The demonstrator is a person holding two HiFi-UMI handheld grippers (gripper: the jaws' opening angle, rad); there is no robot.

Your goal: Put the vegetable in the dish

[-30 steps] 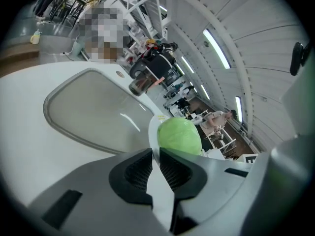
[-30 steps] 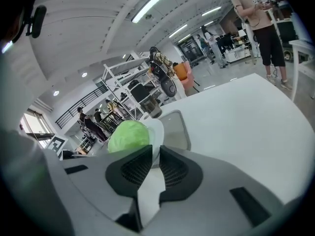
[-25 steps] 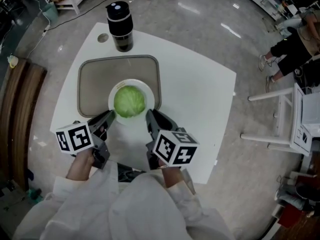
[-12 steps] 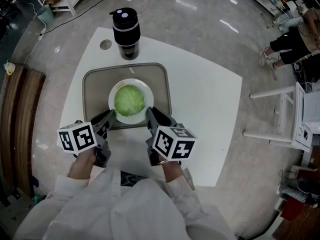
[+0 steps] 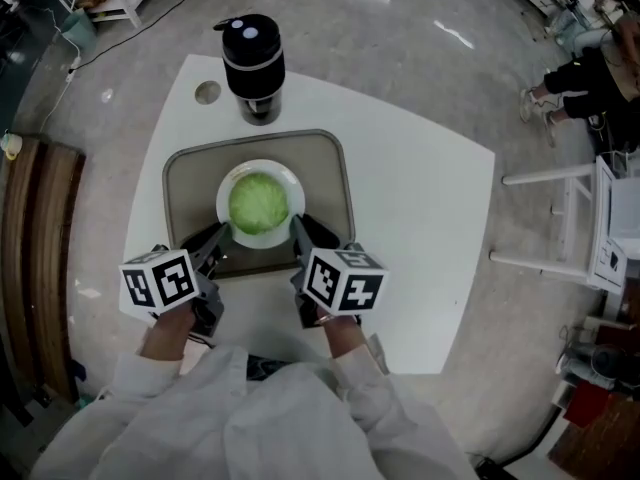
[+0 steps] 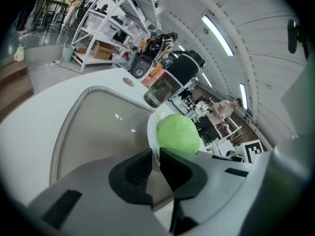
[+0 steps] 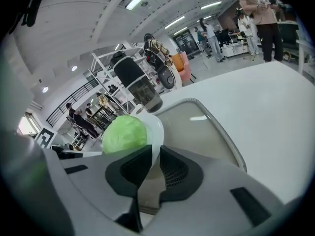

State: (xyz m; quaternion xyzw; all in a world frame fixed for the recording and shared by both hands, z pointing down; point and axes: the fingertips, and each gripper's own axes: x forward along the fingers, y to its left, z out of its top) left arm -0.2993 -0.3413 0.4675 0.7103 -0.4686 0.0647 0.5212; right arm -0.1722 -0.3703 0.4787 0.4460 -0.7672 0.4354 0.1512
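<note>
A green cabbage (image 5: 258,204) sits in a white dish (image 5: 291,179) over the grey tray (image 5: 190,178). My left gripper (image 5: 222,234) is shut on the dish's left near rim, and my right gripper (image 5: 298,227) is shut on its right near rim. In the left gripper view the dish rim (image 6: 151,132) runs between the dark pads of the left gripper (image 6: 155,156), with the cabbage (image 6: 178,134) just beyond. The right gripper view mirrors this: the dish rim (image 7: 157,127) is pinched by the right gripper (image 7: 155,154), and the cabbage (image 7: 124,133) is to the left.
A black-lidded jug (image 5: 252,63) stands on the white table (image 5: 420,218) just behind the tray, with a small round disc (image 5: 207,92) beside it. A white chair (image 5: 570,218) stands right of the table. People sit at the far right.
Both grippers have carried the dish with the cabbage forward and down, from over the tray's near edge to farther in over the tray. The grip on the rim is unchanged.
</note>
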